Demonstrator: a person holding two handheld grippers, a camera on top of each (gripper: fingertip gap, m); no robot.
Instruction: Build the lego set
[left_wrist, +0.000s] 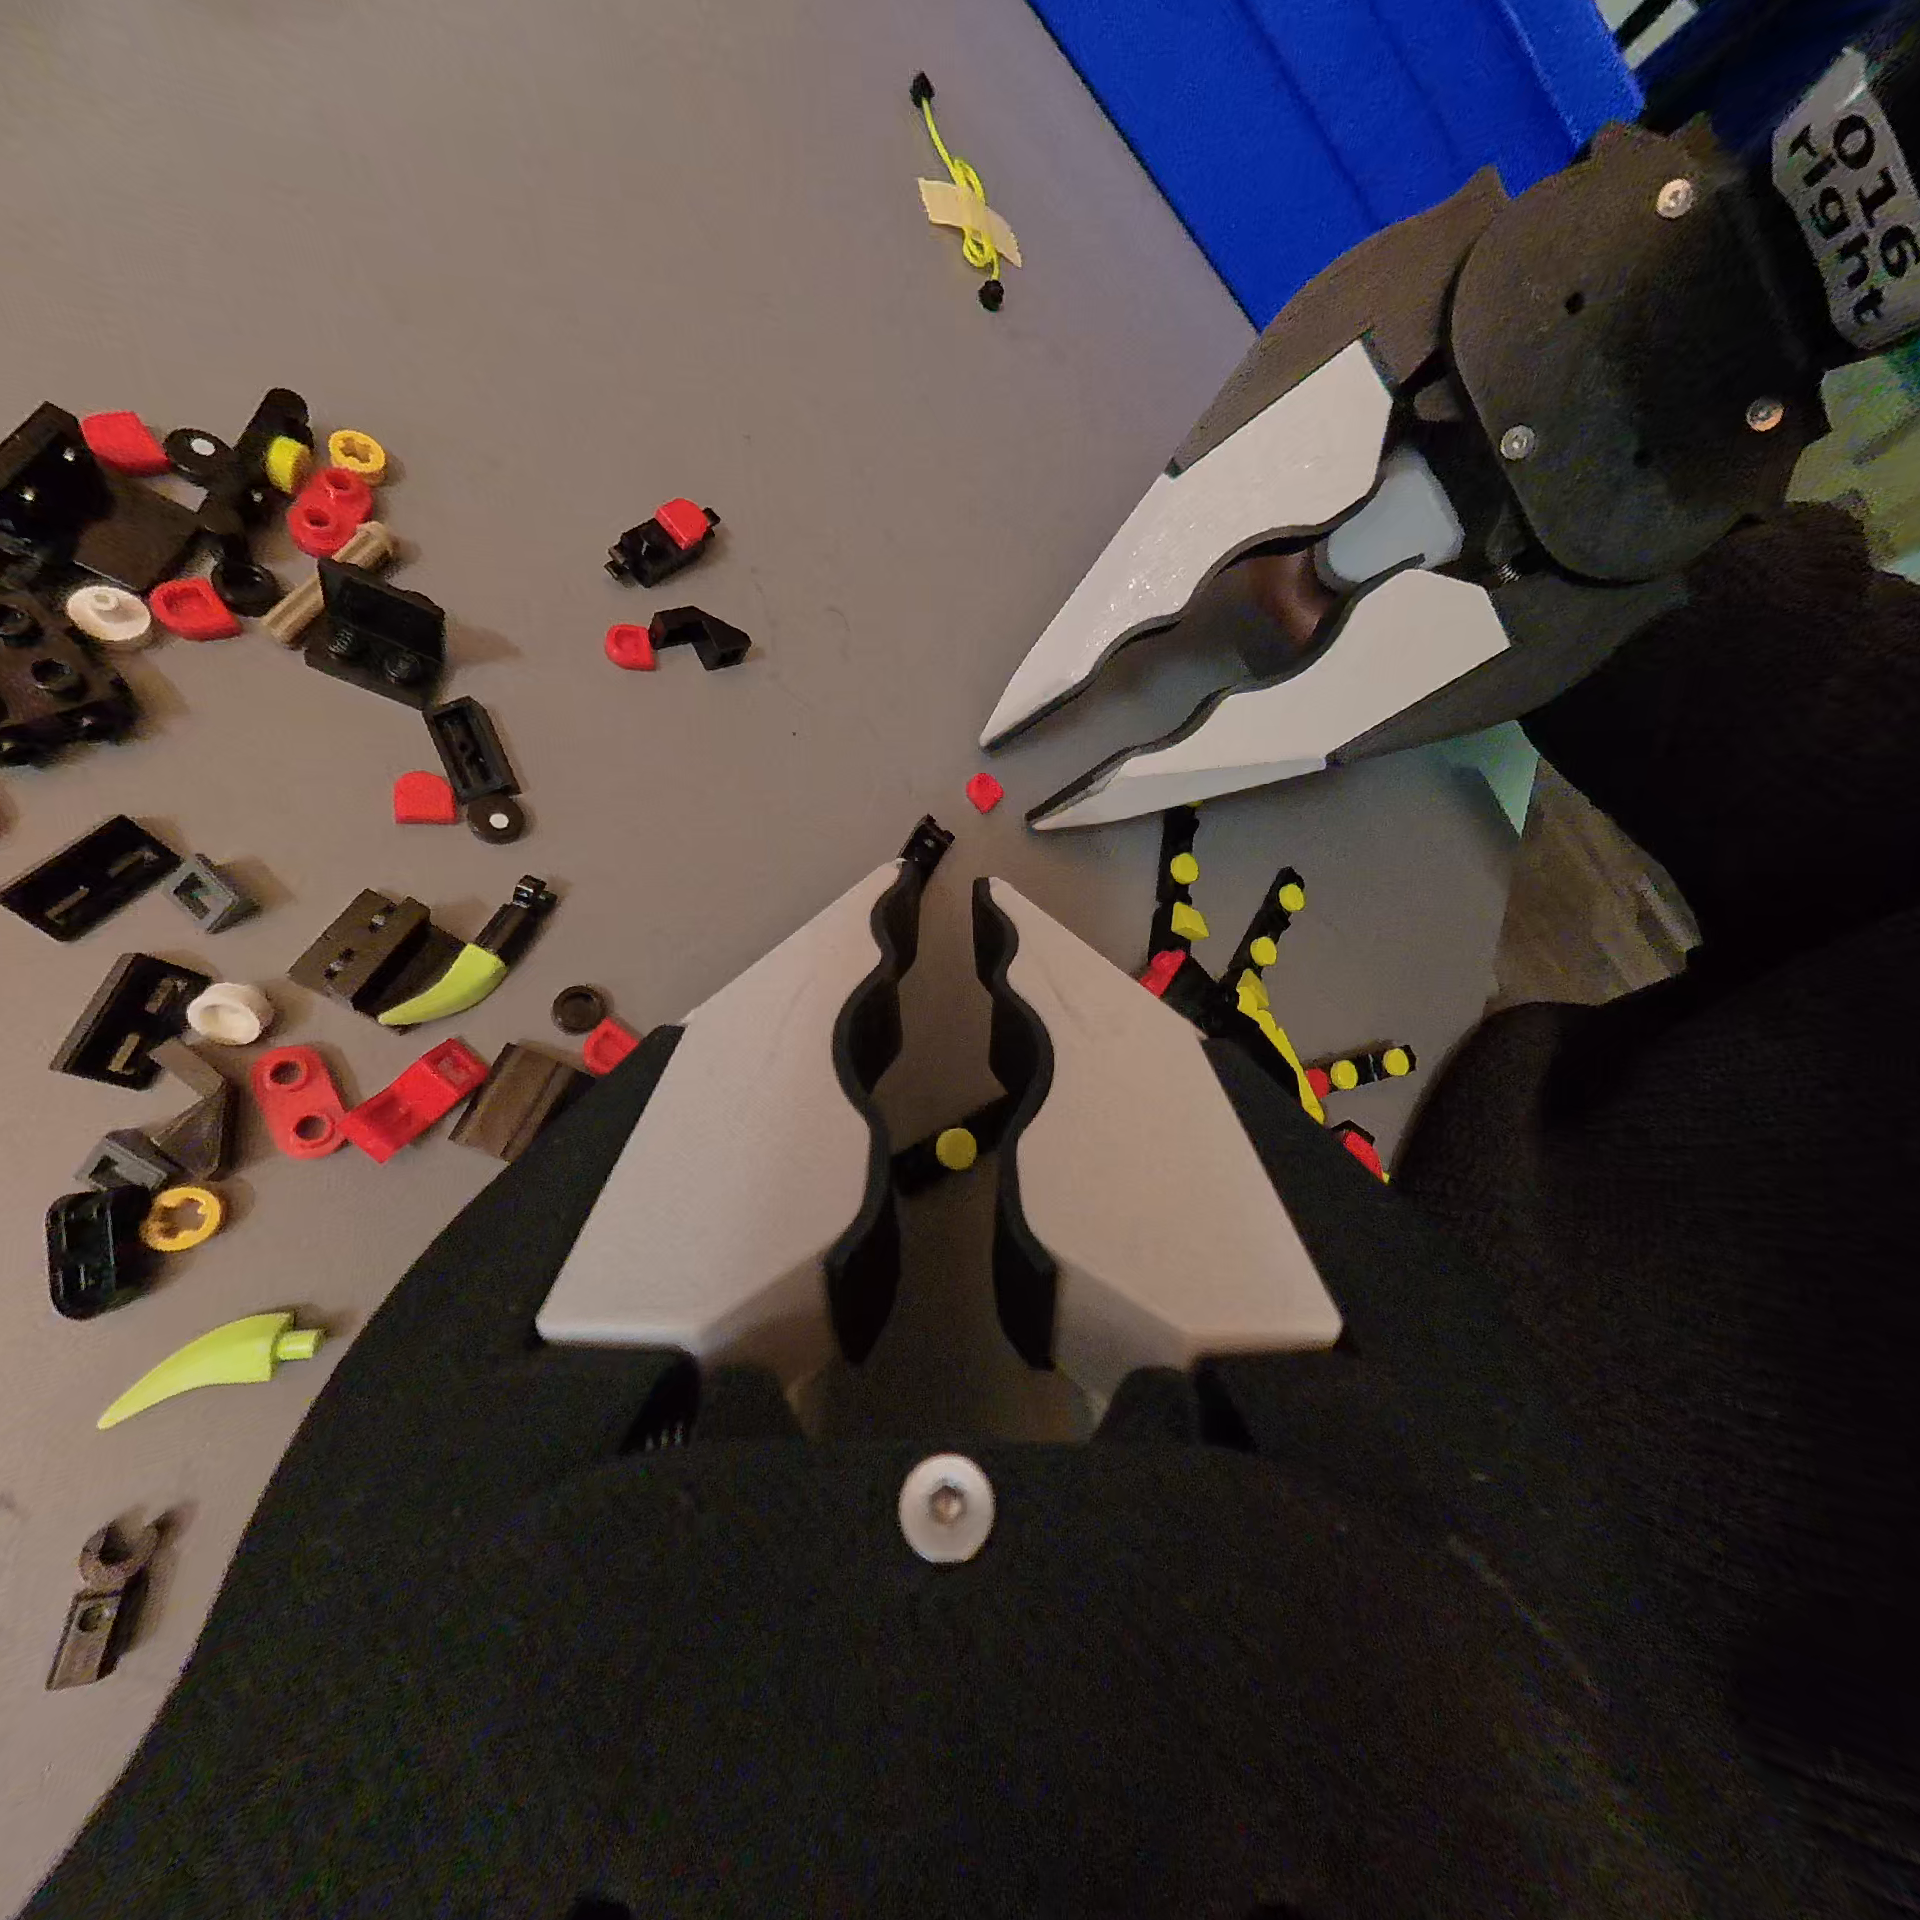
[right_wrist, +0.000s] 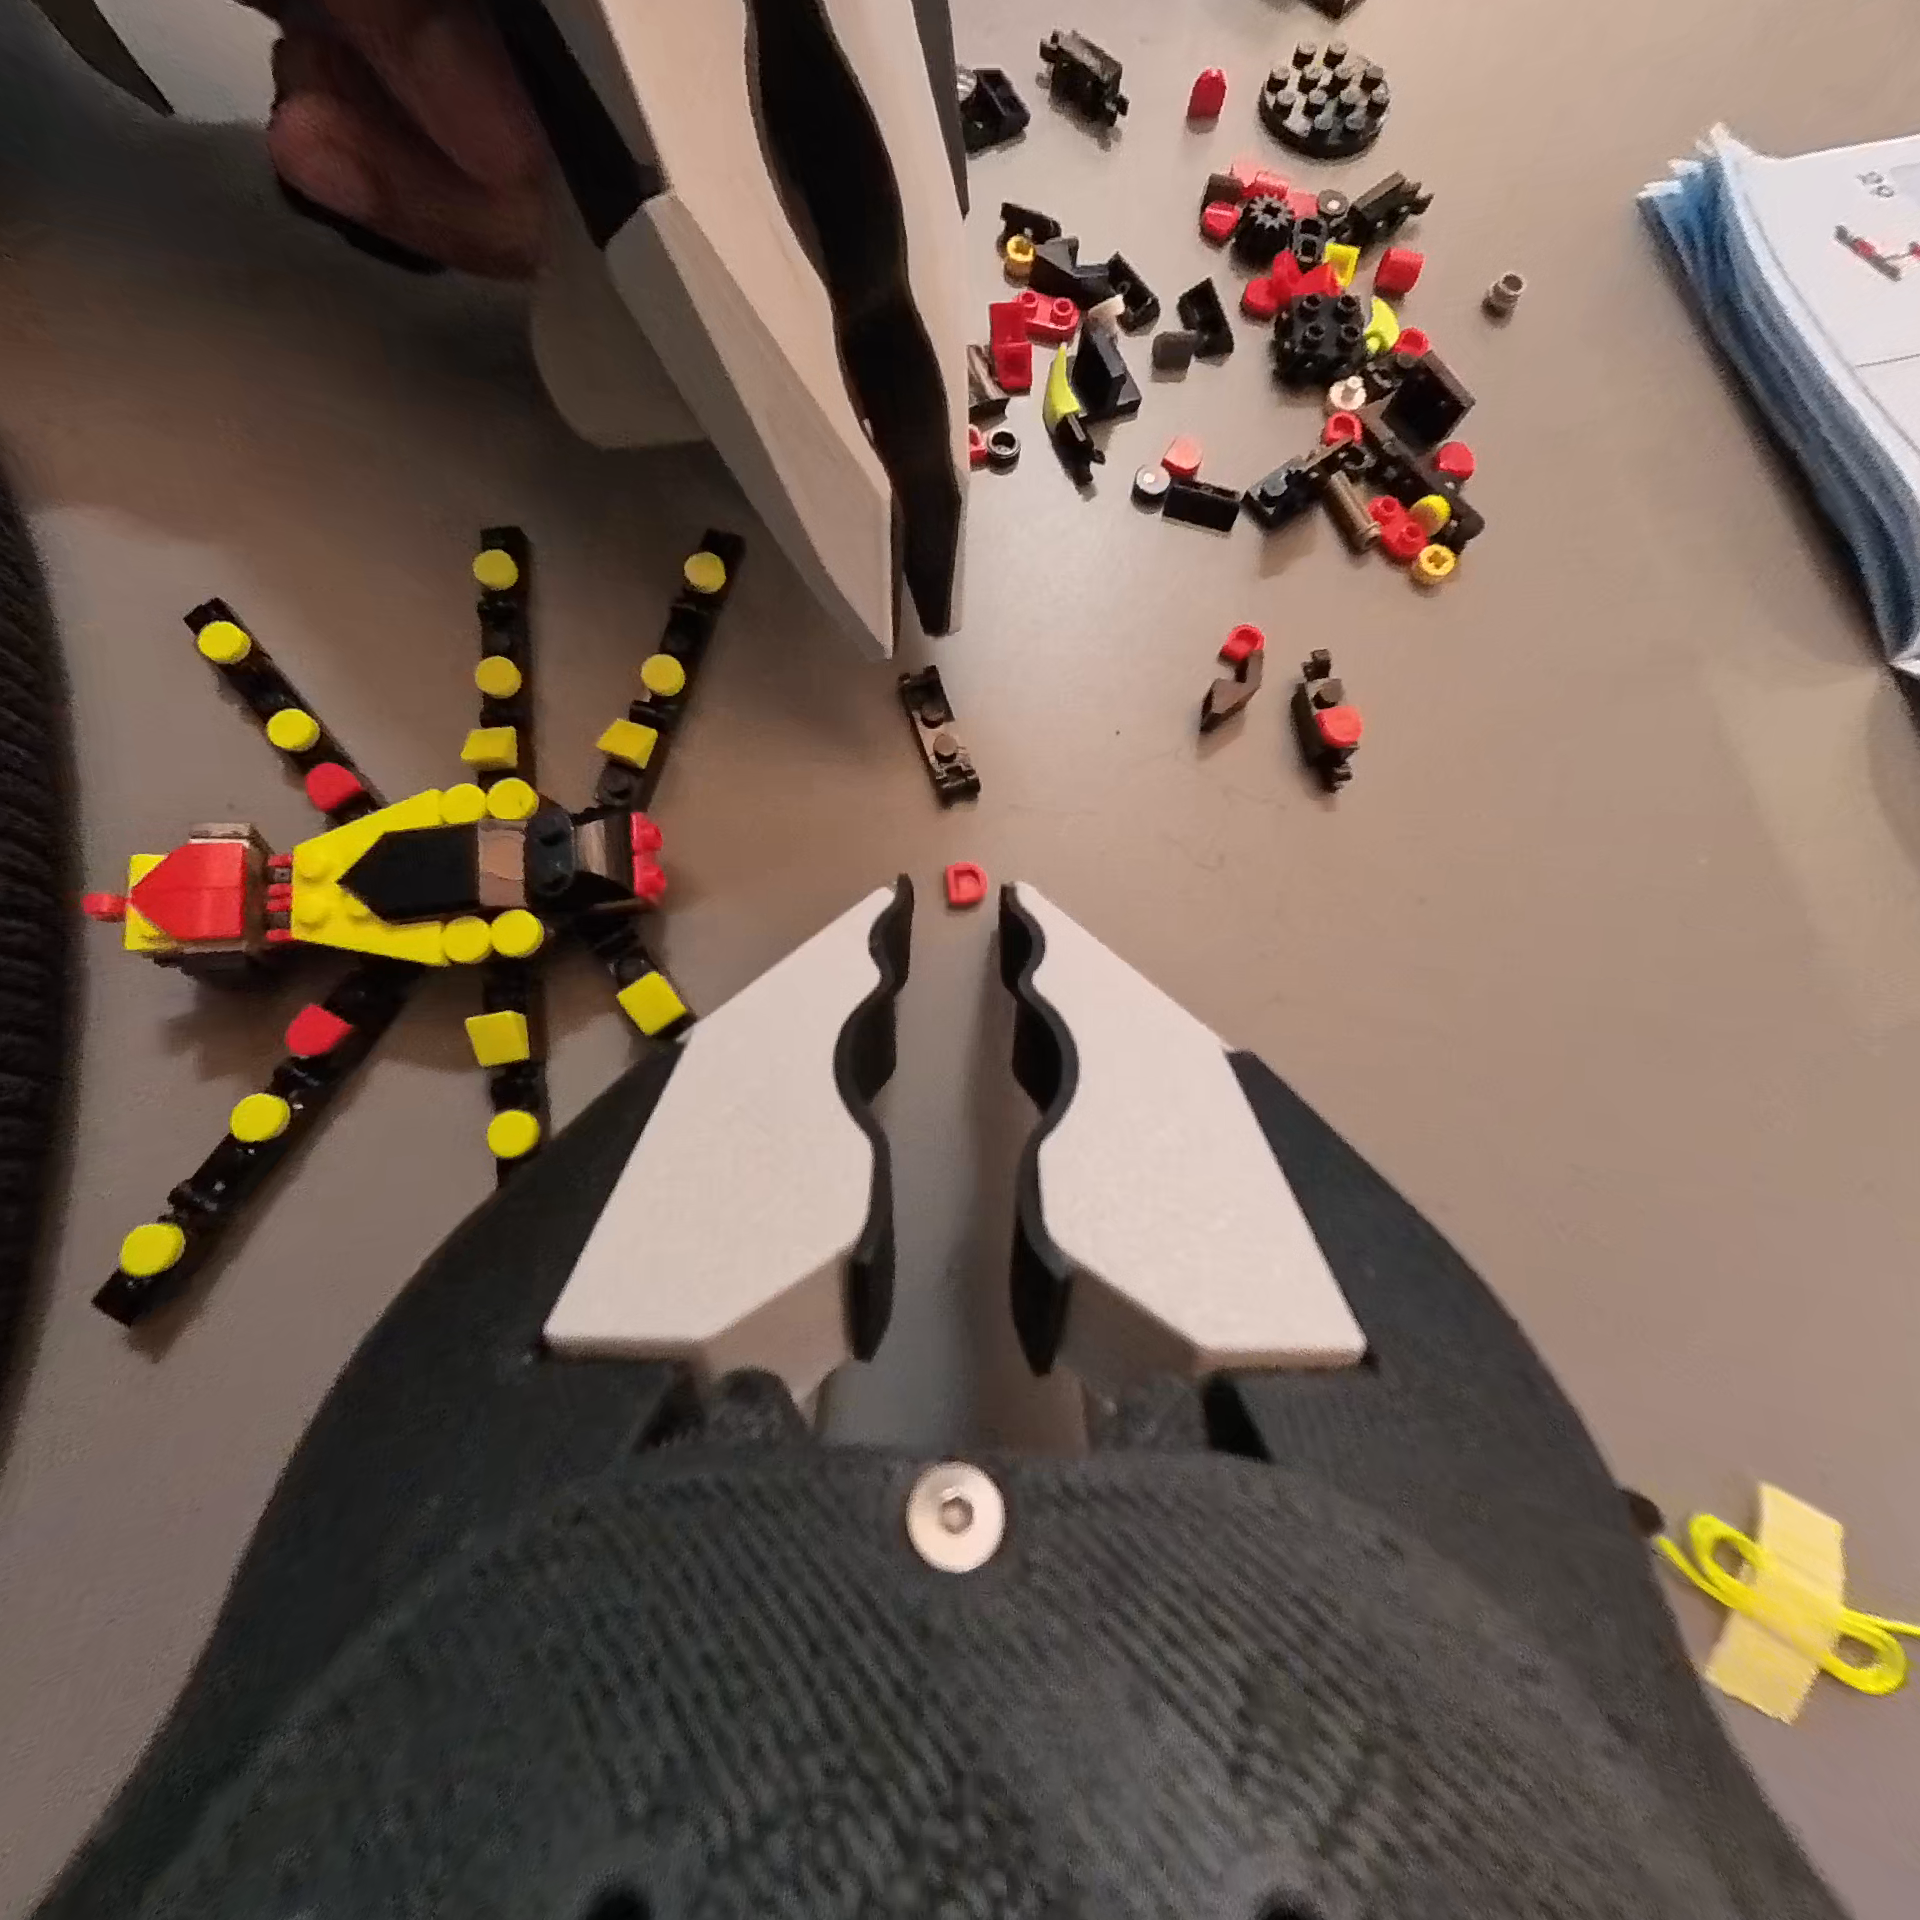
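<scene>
A grey surface (right_wrist: 1558, 1039) carries everything. The yellow-and-black spider model (right_wrist: 416, 883) lies flat near the person's edge, legs splayed. Loose pieces (right_wrist: 1299, 343) are heaped toward the far edge, beside a booklet (right_wrist: 1808, 343). The right gripper (right_wrist: 956, 891) and left gripper (left_wrist: 948, 883) both have narrowly parted jaws, gripping nothing. A small black clip plate (right_wrist: 938, 736) lies between them, and a tiny red tile (right_wrist: 966, 884), seemingly underside up, sits just ahead of the right tips.
</scene>
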